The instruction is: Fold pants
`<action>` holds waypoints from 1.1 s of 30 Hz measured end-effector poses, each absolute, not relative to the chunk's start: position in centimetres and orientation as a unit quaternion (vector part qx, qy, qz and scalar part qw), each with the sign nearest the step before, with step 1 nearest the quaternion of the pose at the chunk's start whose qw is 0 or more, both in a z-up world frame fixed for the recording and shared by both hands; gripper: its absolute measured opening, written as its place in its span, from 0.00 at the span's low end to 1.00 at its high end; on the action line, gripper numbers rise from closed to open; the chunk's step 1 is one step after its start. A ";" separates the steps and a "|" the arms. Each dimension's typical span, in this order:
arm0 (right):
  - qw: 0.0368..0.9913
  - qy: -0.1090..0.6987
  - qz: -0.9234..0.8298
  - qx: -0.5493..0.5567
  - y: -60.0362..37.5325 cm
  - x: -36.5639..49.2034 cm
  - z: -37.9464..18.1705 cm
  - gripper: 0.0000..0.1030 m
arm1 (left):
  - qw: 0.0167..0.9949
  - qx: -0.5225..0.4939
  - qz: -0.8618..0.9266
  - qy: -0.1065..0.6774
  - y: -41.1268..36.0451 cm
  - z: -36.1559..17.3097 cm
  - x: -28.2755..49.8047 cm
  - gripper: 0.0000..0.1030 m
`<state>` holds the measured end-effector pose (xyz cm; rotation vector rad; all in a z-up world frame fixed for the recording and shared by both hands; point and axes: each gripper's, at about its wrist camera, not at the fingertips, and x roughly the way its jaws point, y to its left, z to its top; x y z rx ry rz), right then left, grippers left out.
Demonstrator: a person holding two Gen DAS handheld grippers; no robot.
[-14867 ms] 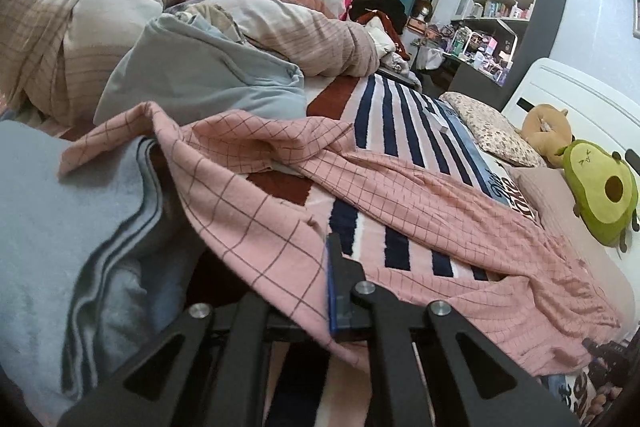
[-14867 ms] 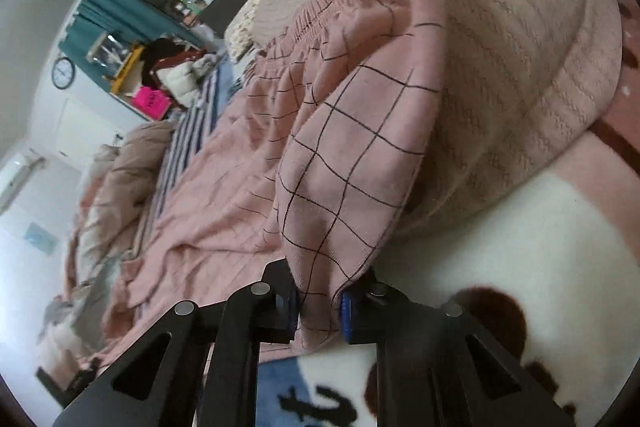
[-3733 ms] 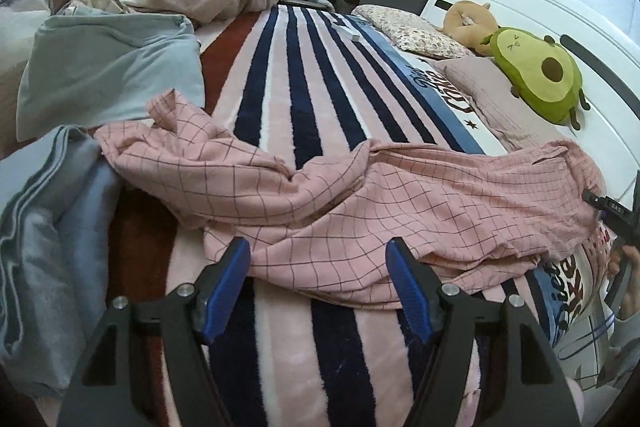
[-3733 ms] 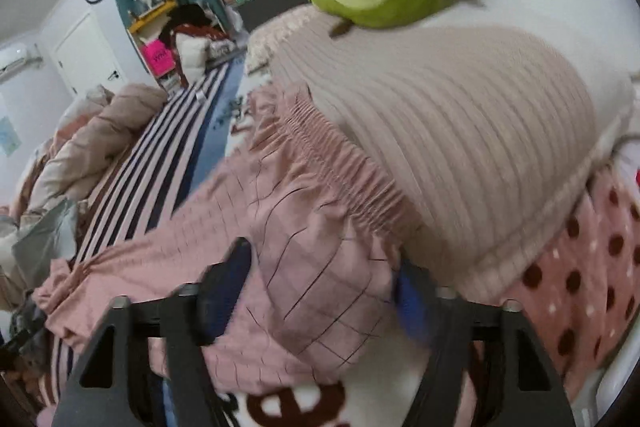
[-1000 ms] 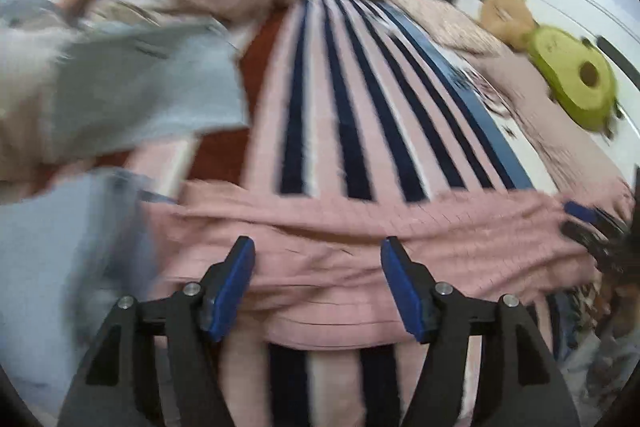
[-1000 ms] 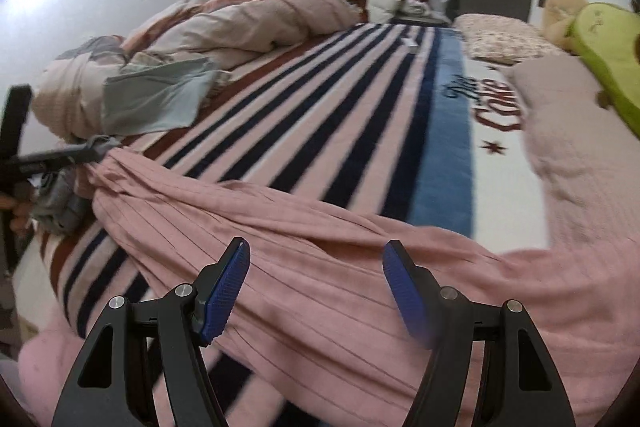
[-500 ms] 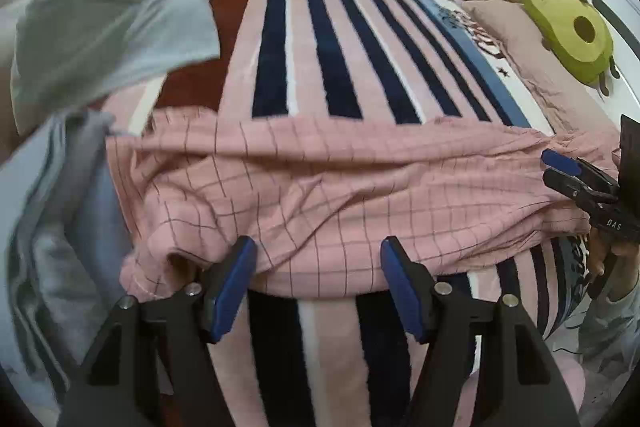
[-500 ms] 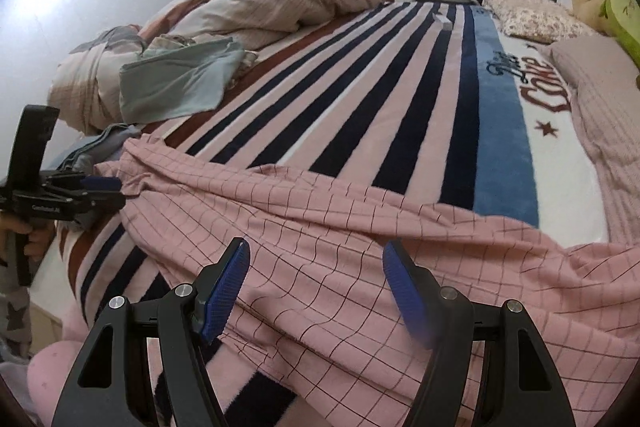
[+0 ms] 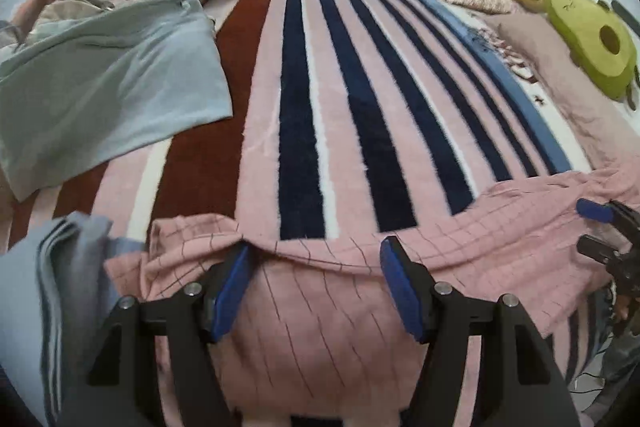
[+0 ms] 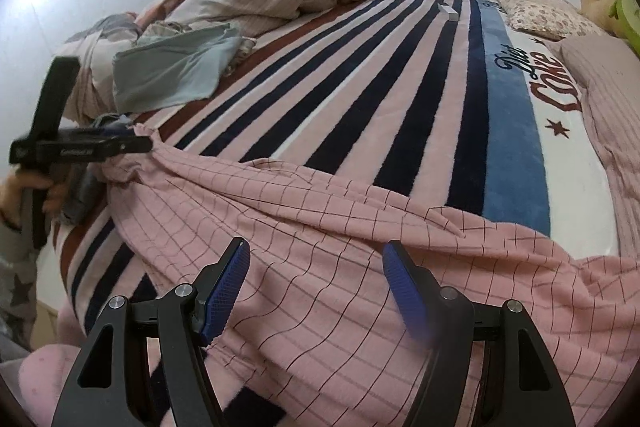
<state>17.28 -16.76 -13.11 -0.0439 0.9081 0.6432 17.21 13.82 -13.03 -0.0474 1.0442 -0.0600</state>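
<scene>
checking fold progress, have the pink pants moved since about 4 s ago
Yes. The pink pants now lie flatter, as a band across the striped blanket, no longer bunched against the pillow.

Striped blanket (image 9: pixel 304 115) on the bed carries pink checked pants (image 10: pixel 320 267) and grey cloth (image 9: pixel 108 83).
</scene>
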 end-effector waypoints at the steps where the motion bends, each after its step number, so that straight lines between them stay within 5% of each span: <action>1: 0.848 0.432 0.305 -0.025 -16.6 17.4 -13.2 0.63 | 0.865 -0.020 -0.027 0.500 13.9 -13.3 17.7 0.59; 12: 0.820 0.451 0.327 -0.128 -11.2 21.5 -14.5 0.62 | 0.882 -0.029 -0.012 0.470 15.3 -14.4 20.8 0.59; 13: 0.814 0.457 0.331 -0.136 -10.7 21.9 -14.8 0.56 | 0.883 -0.033 -0.009 0.469 15.6 -14.5 21.0 0.59; 14: 0.810 0.459 0.334 -0.148 -10.1 22.2 -15.1 0.31 | 0.885 -0.038 -0.003 0.464 16.0 -14.5 21.2 0.59; 15: 0.806 0.466 0.328 -0.161 -9.6 22.5 -15.5 0.18 | 0.889 -0.040 0.001 0.456 16.0 -14.3 21.3 0.59; 17: 0.809 0.467 0.322 -0.156 -9.4 23.0 -15.6 0.01 | 0.900 -0.043 0.011 0.434 16.2 -13.4 20.9 0.59; 22: 0.842 0.443 0.271 -0.148 -10.5 24.3 -14.9 0.02 | 0.916 -0.047 0.010 0.398 16.1 -10.2 18.8 0.60; 25: 0.835 0.454 0.268 -0.156 -10.5 24.5 -15.1 0.06 | 0.921 -0.060 -0.007 0.384 16.0 -8.4 16.2 0.69; 27: 0.840 0.448 0.261 -0.161 -11.0 23.9 -14.4 0.38 | 0.919 -0.073 -0.016 0.386 15.9 -7.8 14.1 0.70; 28: 0.846 0.439 0.263 -0.152 -11.5 23.4 -13.8 0.43 | 0.918 -0.080 -0.020 0.388 15.8 -7.6 13.4 0.70; 33: 0.854 0.426 0.283 -0.093 -13.7 20.8 -11.4 0.45 | 0.903 -0.127 -0.028 0.409 15.4 -8.6 8.6 0.70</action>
